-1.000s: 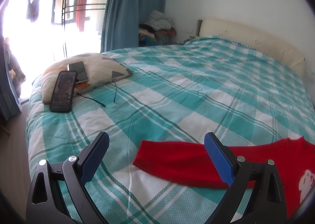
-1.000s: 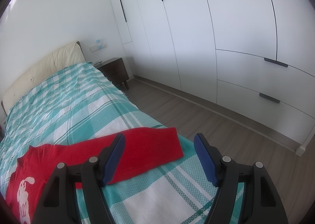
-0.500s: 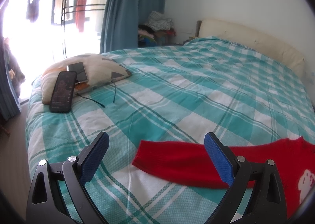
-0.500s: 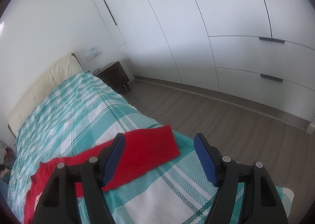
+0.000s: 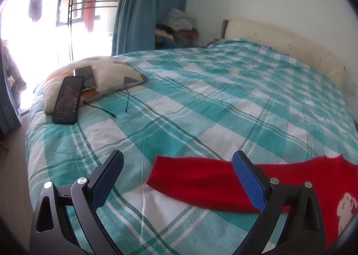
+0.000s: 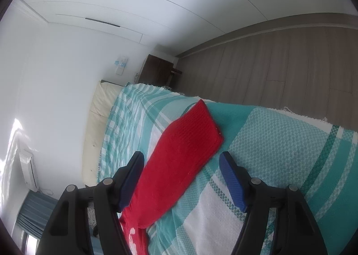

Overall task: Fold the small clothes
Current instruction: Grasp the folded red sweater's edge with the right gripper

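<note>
Bedroom seen, with a bed under a teal check cover; white wardrobes and wood floor are seen past its edge. Red sweater is laid flat on the near part of the bed, sleeves spread out to both sides.

Left tongs are held spread just over the left sleeve, nothing pinched. Right tongs are spread too, rolled sideways, jaws just narrowed a little, with the right sleeve lying between them but not gripped.

Risks, as judged:
- Cover could be pinched along with the sleeve if the jaws are pushed too deep, so the bedding would be dragged up.
- Only the top layer of knit could be caught, so the sleeve would slip out mid-fold.
- Right cuff is close to the bed edge; a bad pull could send it over the side.
- Phones and cable on the pillow are well apart, so little snag risk is expected.

No readable writing or brand is found. Only a white animal print is seen on the sweater chest; phone screen content is too small to read.
</note>
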